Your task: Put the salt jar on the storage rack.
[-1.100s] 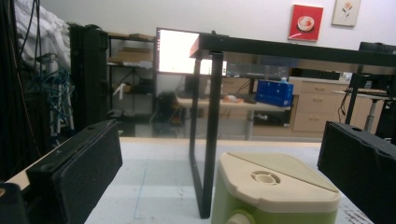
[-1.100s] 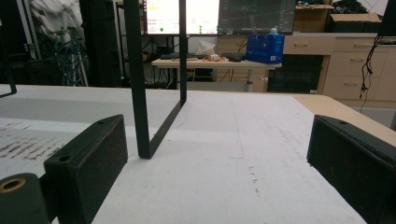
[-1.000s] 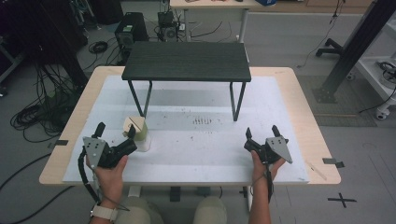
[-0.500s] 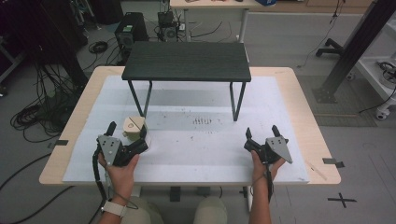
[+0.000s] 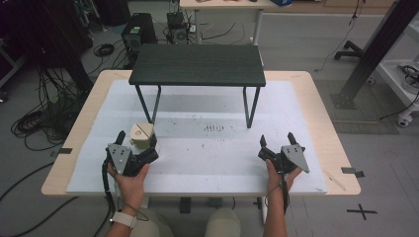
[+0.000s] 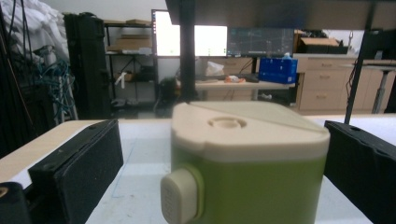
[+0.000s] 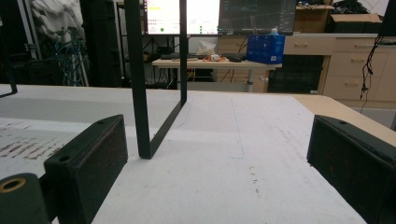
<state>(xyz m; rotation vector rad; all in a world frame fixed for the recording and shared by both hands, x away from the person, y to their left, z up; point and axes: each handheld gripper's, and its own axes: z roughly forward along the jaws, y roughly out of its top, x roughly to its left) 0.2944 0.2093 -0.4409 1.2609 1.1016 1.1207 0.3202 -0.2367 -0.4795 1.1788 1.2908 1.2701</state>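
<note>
A: From where does the high view look?

B: From above the near edge of the table [image 5: 89, 111], facing forward and down. It takes in the whole top, the small black stand [image 5: 197, 64] at the far side and the floor around.

A: And the left gripper view?

B: It sits very low and close, looking far-ward between its two jaws at a green container [image 6: 247, 172] standing right in front.

A: The right gripper view?

B: Also low, near the table surface, facing far-ward. Both gripper views share the stand's legs, the screens and the blue box [image 7: 265, 48] behind.
</note>
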